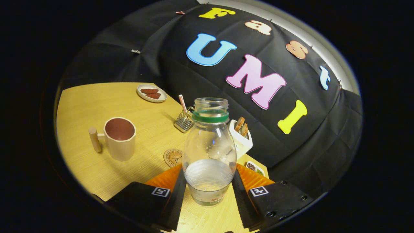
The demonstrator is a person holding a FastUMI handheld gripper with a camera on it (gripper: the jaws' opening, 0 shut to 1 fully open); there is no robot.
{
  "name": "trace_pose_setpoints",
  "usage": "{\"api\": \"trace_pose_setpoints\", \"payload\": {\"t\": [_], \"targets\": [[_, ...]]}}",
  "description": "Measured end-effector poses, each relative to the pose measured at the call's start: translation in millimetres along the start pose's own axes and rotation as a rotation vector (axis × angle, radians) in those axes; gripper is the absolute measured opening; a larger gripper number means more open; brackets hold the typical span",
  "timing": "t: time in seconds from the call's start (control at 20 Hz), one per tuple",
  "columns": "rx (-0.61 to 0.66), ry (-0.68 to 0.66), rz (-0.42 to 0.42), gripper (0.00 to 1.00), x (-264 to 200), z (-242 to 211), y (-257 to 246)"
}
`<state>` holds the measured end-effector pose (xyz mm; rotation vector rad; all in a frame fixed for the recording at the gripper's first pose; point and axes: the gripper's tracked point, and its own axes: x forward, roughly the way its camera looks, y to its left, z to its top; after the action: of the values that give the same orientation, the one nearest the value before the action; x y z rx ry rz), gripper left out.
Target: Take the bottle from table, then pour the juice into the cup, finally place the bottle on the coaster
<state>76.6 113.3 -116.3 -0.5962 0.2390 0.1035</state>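
Gripper (209, 184) clamped on bottle (209, 152), both fingers pressing its lower sides; bottle uncapped, upright, partly filled. Cup (119, 138) ahead-left on table (97, 106). Coaster (173, 157) just beyond left finger.

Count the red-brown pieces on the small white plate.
2, side by side on the plate at the table's far edge, beyond the cup. The gripper fingers clasp the bottle.
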Motion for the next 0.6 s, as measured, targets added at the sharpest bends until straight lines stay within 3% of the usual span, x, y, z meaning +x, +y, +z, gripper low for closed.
{"api": "trace_pose_setpoints", "payload": {"t": [0.6], "targets": [[-0.418,-0.047,-0.031,0.74,19.3,17.5,50.1]]}}
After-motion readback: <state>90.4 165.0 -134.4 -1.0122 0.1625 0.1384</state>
